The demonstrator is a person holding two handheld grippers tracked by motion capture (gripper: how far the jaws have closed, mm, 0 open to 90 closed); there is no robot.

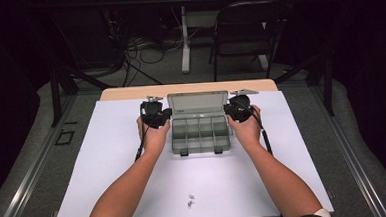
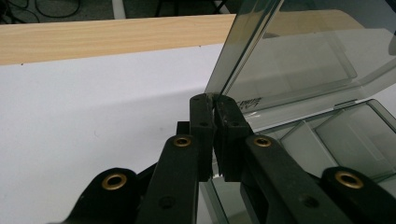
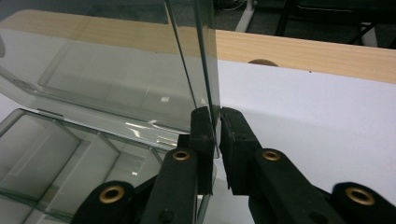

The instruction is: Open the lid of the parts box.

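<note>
A clear grey compartment box [image 1: 201, 135] sits on the white sheet with its lid [image 1: 199, 104] standing upright. My left gripper [image 1: 168, 112] is at the lid's left edge. In the left gripper view its jaws [image 2: 214, 100] are shut on the edge of the lid [image 2: 289, 60], with the tray's compartments [image 2: 350, 135] beyond. My right gripper [image 1: 227, 109] is at the lid's right edge. In the right gripper view the lid [image 3: 116, 79] runs down between the jaws [image 3: 217, 114]. One pad lies against it and a slim gap shows at the other.
Two small metal parts [image 1: 191, 199] lie on the white sheet [image 1: 113, 157] near the front edge. A strip of bare wooden table [image 1: 130, 93] runs behind the sheet. Beyond the table stand a folding chair [image 1: 247, 30] and another table's leg [image 1: 184, 39].
</note>
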